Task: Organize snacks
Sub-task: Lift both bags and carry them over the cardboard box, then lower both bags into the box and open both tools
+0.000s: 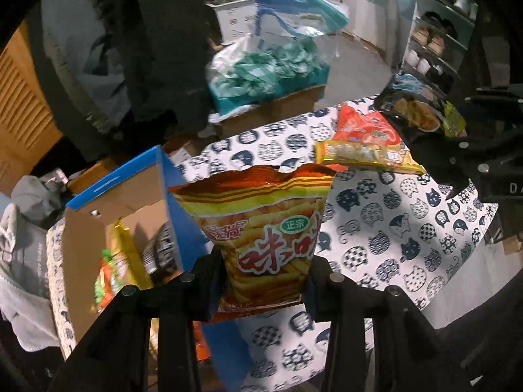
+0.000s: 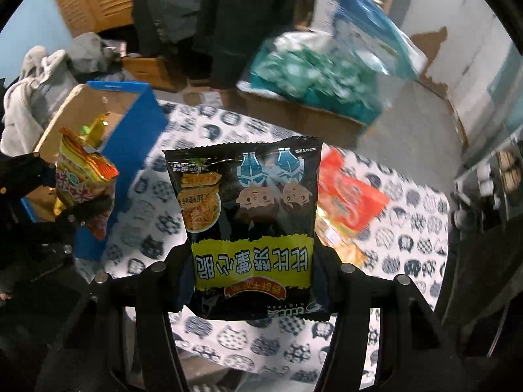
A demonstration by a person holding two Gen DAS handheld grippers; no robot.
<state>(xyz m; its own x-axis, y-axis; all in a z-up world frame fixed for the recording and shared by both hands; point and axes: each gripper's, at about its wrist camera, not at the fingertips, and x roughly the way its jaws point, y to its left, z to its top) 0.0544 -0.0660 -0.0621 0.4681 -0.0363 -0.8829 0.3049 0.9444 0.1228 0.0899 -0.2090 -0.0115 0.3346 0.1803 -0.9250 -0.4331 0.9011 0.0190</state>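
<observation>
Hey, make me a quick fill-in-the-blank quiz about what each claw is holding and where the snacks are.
1. The left claw grips a yellow-and-red ____ bag.
2. The right claw holds a mostly ____ packet.
3. The blue box already contains ____.
4. The tablecloth is printed with ____.

Missing words: fries; black; snacks; cats

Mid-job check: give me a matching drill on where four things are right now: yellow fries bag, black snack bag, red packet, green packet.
Things:
1. yellow fries bag
2. black snack bag
3. red packet
4. green packet

Places:
A. lying on the cat-print tablecloth
B. inside the blue box
C. clamped in the left gripper
D. clamped in the right gripper

Pairs: 1-C, 2-D, 3-A, 4-B
</observation>
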